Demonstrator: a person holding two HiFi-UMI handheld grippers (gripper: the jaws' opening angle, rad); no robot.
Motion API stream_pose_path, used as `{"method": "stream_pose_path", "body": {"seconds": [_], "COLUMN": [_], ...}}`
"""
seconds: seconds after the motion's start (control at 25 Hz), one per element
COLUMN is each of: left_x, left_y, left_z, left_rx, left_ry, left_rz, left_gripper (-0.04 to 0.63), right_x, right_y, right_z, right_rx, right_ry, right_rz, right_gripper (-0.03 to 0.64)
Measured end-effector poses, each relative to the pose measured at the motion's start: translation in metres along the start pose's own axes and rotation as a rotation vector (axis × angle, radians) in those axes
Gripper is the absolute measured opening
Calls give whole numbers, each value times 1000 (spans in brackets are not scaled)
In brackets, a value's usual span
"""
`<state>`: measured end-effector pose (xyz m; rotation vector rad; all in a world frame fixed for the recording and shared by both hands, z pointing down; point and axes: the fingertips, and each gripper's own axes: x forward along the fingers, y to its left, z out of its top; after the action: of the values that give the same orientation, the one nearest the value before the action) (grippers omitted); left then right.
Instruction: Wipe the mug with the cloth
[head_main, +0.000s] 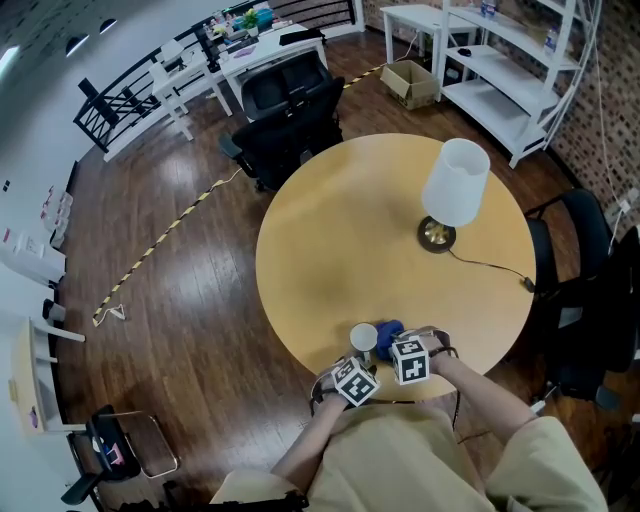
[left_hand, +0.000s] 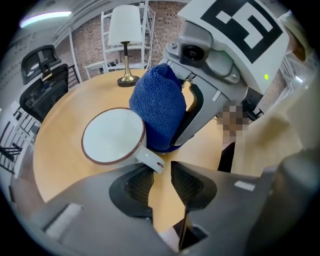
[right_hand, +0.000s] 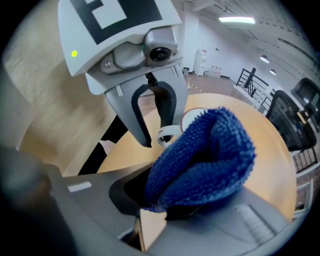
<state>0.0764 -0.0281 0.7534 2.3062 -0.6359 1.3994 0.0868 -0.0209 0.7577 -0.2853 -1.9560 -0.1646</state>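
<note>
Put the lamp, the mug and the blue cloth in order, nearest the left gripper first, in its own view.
1. Mug: handle just ahead of the left gripper.
2. Blue cloth: behind the mug, to the right.
3. Lamp: far back, up top.

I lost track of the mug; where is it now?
In the head view, the mug stands at the near edge of the table, just left of the blue cloth.

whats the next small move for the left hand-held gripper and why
Probably ease the left hand-held gripper forward and close on the handle of the mug. Its jaws stand apart with the handle just ahead of them, ungripped, while the right hand-held gripper holds the blue cloth against the mug's side, so the mug could slide.
</note>
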Motion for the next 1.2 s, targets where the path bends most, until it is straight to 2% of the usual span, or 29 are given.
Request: {"method": "stream_pose_path", "body": {"seconds": [0.2,0.48,0.6,0.72,0.92,1.08,1.2], "left_x": [0,1,1,3,-15,-48,-72], "left_y": [0,3,4,4,-2,12,41], "left_z": [-1,-1,-1,-7,-23,-38,-35], "left_rx": [15,73,103,101,8,-149,-280], "left_ry": [-17,-7,1,-15,-53,-131,-212], "left_rz": [-2,1,6,-12,-63,-77,-79], "left_gripper": [117,124,127,151,237,260,261], "right_x": [8,13,15,15,2,-19,-37], "right_y": [8,11,10,10,11,9,2], "right_z": [13,17,17,19,23,16,12], "right_rx": [-7,-85,-88,-71,55,263,426], "right_ry": [-45,-23,-31,-53,-155,-277,-394], "right_rz": [17,22,20,21,-20,-81,-153], "right_gripper": [44,43,44,44,46,48,49]}}
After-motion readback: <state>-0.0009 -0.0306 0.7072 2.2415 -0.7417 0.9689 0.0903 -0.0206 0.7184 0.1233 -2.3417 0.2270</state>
